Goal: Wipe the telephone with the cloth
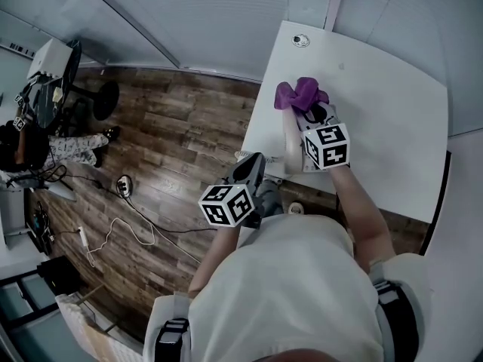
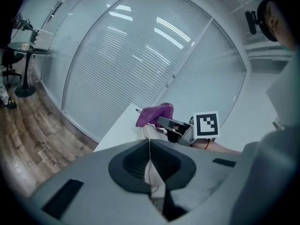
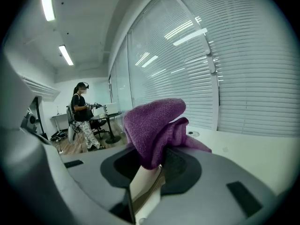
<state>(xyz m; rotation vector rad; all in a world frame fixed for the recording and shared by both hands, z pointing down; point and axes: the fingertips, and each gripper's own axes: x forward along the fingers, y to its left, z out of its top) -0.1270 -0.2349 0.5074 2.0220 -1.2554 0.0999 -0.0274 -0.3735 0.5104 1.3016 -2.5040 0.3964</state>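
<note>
Right gripper (image 1: pixel 308 110): fingers clamped on purple cloth (image 1: pixel 299 93), above telephone (image 1: pixel 290 138), tabletop (image 1: pixel 377 104) left edge
Left gripper (image 1: pixel 251 164): fingers closed, empty

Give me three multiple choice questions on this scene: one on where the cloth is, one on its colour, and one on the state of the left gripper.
1. Where is the cloth?
A. on the floor
B. in the right gripper
C. on the round table

2. What colour is the cloth?
A. purple
B. yellow
C. green

3. How do the jaws of the left gripper stand?
A. wide open
B. shut on the cloth
C. shut, holding nothing

Answers:
1 B, the cloth bunches up between the right gripper's jaws.
2 A, it shows purple in all three views.
3 C, the left gripper view shows its pads meeting with nothing between them.
</note>
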